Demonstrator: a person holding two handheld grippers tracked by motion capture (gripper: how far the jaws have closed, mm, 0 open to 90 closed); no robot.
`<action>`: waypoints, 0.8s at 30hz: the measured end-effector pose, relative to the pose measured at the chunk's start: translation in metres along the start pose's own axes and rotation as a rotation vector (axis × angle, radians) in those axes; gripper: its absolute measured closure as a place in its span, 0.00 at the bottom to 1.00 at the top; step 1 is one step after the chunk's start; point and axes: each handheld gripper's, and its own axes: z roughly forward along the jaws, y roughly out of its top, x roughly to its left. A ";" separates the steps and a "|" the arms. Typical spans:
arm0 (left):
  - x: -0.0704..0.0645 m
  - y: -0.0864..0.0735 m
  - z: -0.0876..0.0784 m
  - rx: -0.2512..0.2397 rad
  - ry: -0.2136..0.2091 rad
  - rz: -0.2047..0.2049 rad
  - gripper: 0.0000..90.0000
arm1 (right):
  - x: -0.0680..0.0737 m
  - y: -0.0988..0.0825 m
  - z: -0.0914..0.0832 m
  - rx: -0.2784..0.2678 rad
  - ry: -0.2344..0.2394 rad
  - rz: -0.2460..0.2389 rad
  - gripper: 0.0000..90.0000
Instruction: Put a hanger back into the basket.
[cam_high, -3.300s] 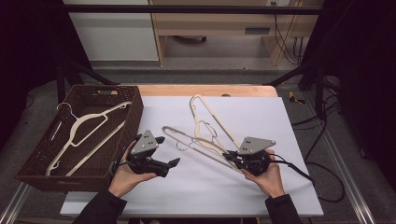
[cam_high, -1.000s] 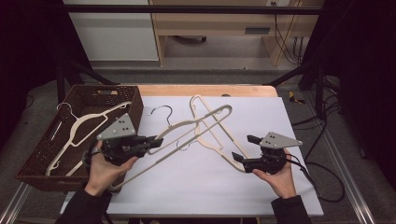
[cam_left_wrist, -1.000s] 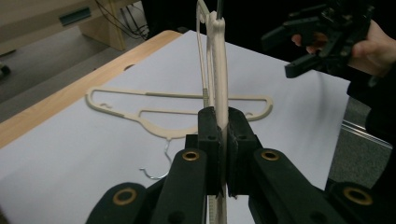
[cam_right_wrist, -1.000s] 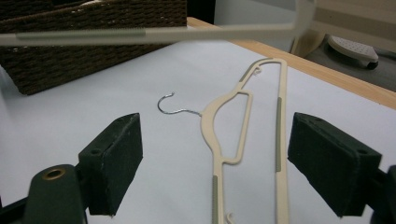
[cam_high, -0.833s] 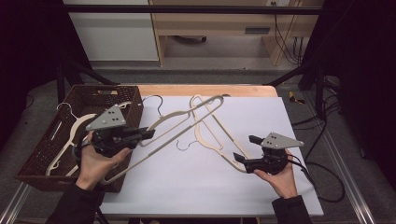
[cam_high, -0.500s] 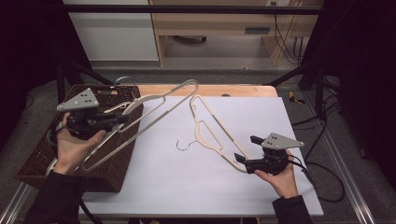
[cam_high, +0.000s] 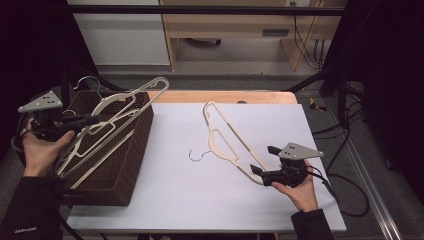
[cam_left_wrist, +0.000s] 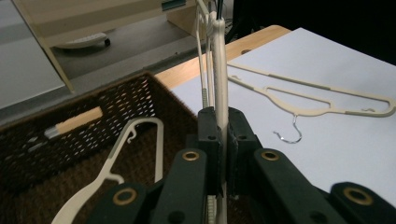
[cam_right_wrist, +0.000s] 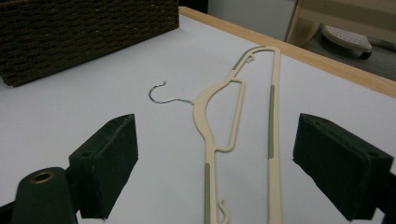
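My left gripper (cam_high: 75, 121) has swung its clamped hanger (cam_high: 117, 107) from counter centre to over the basket (cam_high: 131, 165) at 9 o'clock; drop next, probably. Right gripper (cam_high: 261, 167), jaws wide, empty, faces the 2nd hanger (cam_right_wrist: 238, 121).

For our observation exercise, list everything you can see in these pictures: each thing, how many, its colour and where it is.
Table: one, white top with wooden far edge.
Basket: one, dark brown wicker, at the table's left end.
Hangers: at least three, cream with metal hooks; one flat on the table, one held over the basket, one in the basket.
Stick: one, wooden, in the basket.
Cabinet: one, light wood, beyond the table.
Left gripper: black, shut on the held hanger.
Right gripper: black, open by the table hanger.
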 end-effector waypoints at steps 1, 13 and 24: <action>0.004 -0.004 -0.001 0.003 0.007 -0.007 0.96 | 0.000 0.000 0.000 0.001 -0.001 -0.001 0.16; 0.040 -0.033 -0.012 0.032 0.046 -0.078 0.96 | 0.000 0.000 0.000 0.001 -0.002 0.000 0.15; 0.050 -0.058 -0.015 0.076 0.043 -0.108 0.96 | 0.000 -0.001 0.002 0.012 0.002 -0.003 0.15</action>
